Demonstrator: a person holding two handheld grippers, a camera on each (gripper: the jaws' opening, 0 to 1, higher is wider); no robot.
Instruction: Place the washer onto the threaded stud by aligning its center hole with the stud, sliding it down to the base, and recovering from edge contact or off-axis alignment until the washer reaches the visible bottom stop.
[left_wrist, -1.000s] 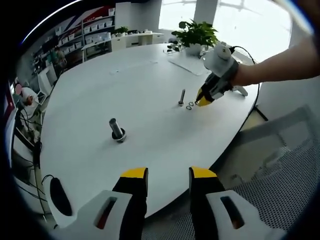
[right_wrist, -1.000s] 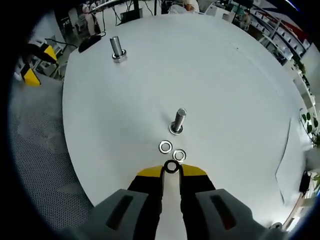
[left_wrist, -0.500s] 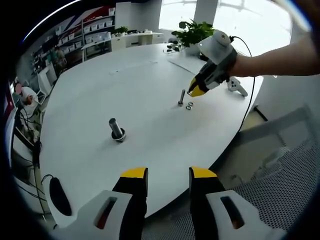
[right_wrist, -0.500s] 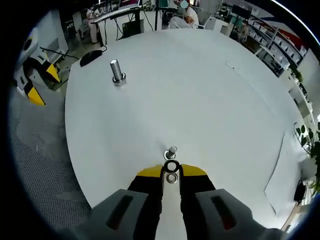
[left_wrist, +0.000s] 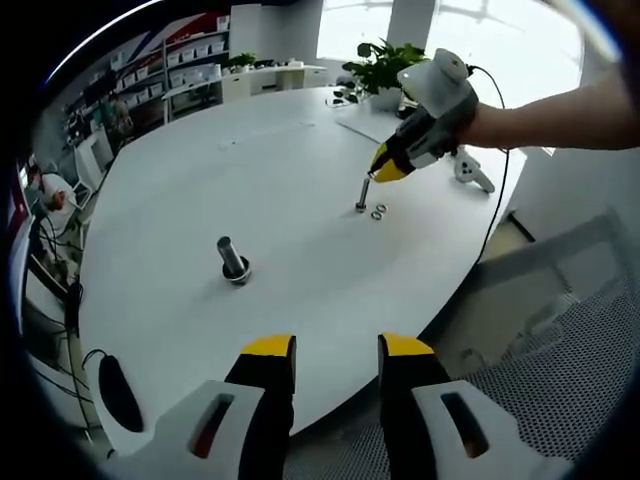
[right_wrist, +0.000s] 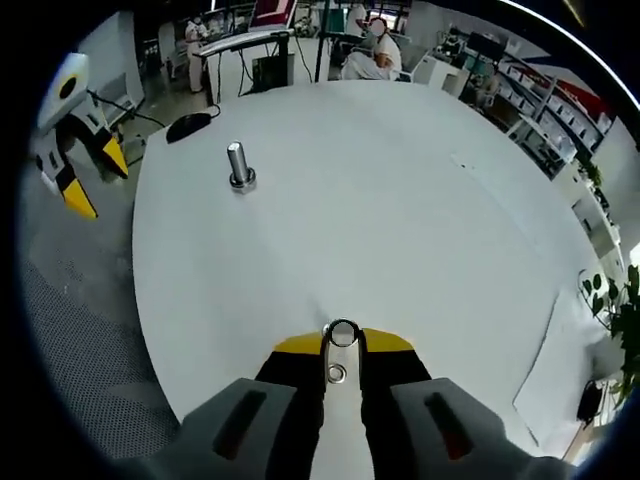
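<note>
— Any trays or bins holding the parts?

— None near the work; everything lies bare on the white table (left_wrist: 300, 200). Shelves in the background carry boxes (too small to read).

— Where is the washer?

— Pinched at the tips of the right gripper (right_wrist: 342, 340), jaws nearly closed on it. In the right gripper view the washer (right_wrist: 342, 333) sits directly over the stud (left_wrist: 363, 192), whose top shows in the narrow slot behind it.

— The rest?

— Two spare washers (left_wrist: 379, 211) lie just beside that stud's base. A second stud (right_wrist: 238, 163) stands well apart.

— The left gripper?

— The left gripper (left_wrist: 337, 352) hangs off the table edge, jaws apart, holding nothing.

— Changed from a second ago?

— The right gripper has risen from table level to above the stud; the left has stayed put.
</note>
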